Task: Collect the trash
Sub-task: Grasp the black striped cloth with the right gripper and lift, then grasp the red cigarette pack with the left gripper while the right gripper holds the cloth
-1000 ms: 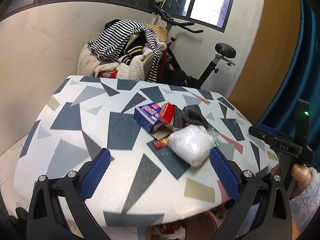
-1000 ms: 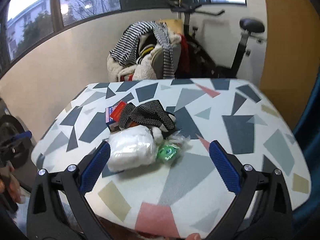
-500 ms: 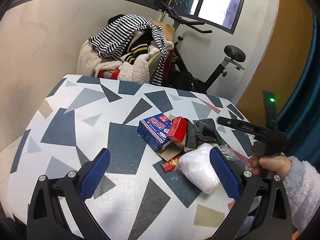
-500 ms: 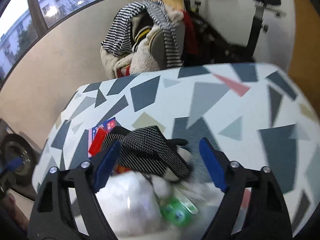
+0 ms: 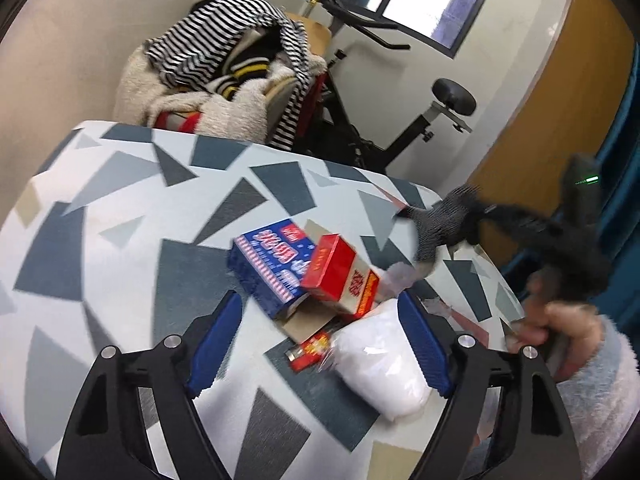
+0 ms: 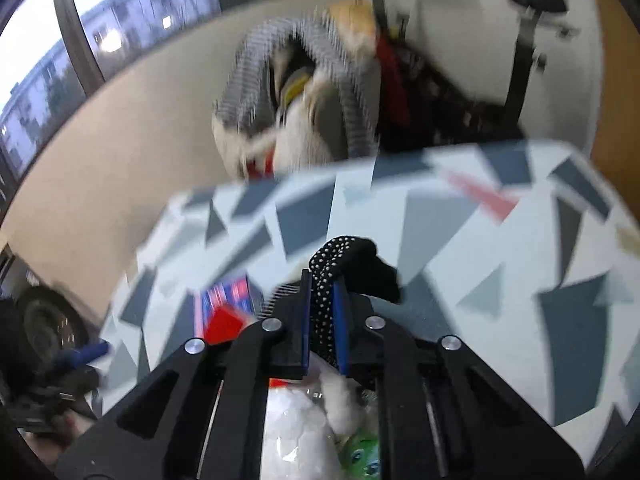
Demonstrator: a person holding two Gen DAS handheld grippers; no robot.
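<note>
A pile of trash lies on the patterned table (image 5: 120, 216): a blue box (image 5: 268, 264), a red box (image 5: 340, 276), a small red wrapper (image 5: 310, 350) and a white plastic bag (image 5: 380, 356). My left gripper (image 5: 320, 340) hangs low over this pile with its jaws closing. The boxes' near corner and the wrapper lie between its pads, which press on nothing. My right gripper (image 6: 324, 320) is shut on a black dotted glove (image 6: 340, 256). In the left wrist view the glove (image 5: 440, 224) hangs lifted off the table at the right, with a hand (image 5: 560, 328) below it.
A chair heaped with striped and fleecy clothes (image 5: 224, 60) stands behind the table, with an exercise bike (image 5: 400, 120) beside it. A green packet (image 6: 360, 452) lies under the right gripper, next to the white bag (image 6: 292, 432). An orange wall panel (image 5: 560, 100) rises at the right.
The right gripper closed on the black dotted glove and lifted it off the pile. The left gripper came closer to the boxes and its jaws narrowed.
</note>
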